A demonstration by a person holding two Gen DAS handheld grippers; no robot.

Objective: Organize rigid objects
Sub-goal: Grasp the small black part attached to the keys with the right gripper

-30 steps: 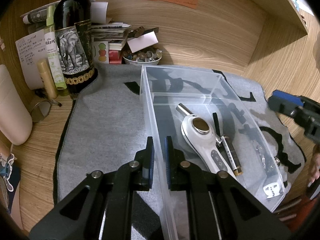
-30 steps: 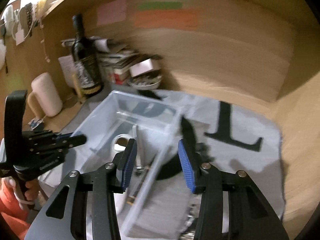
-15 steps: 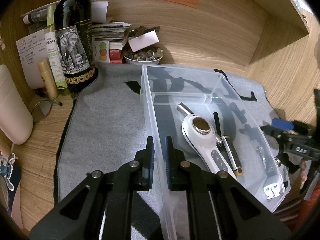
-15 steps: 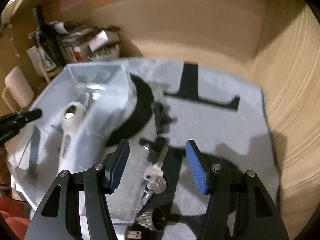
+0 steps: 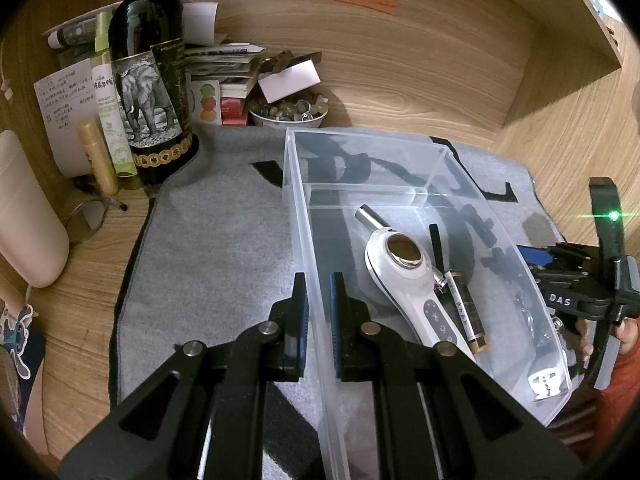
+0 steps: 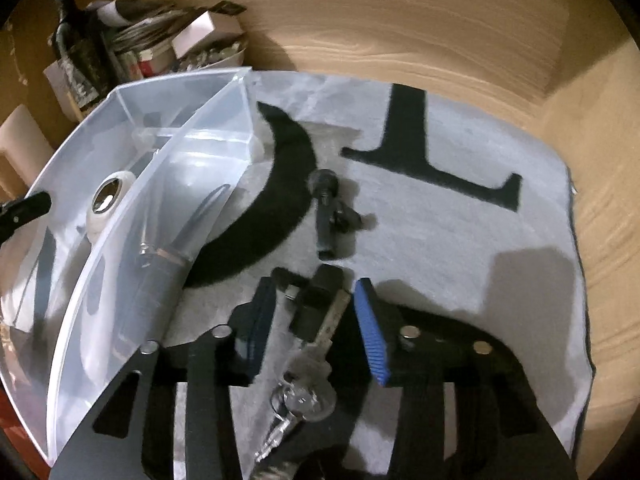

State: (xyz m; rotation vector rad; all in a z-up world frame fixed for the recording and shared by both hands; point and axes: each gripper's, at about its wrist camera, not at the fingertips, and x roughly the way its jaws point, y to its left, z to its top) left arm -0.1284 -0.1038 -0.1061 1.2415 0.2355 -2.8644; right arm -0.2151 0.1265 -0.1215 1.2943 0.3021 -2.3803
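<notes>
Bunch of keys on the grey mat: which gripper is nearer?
Right. The right gripper straddles the keys, jaws closing with them in between. The left gripper is clamped on the clear bin's far wall, across the bin from them.

bin: the clear plastic storage bin [image 5: 400,160] stands on the grey felt mat with black letters [image 5: 224,240], on the mat's right half in the left wrist view.
in bin: the white handheld device with a round metal head [image 5: 404,276] lies in the near compartment; the slim dark tube with gold ends [image 5: 466,312] lies just right of it.
far left: the dark wine bottle with an elephant label [image 5: 154,92] stands at the mat's far left corner.
bowl: the small white bowl of beads [image 5: 288,114] sits behind the bin.
right of bin: the silver keys with a black fob [image 6: 316,320] lie on the mat; the black clip-like piece [image 6: 326,212] lies farther off.
</notes>
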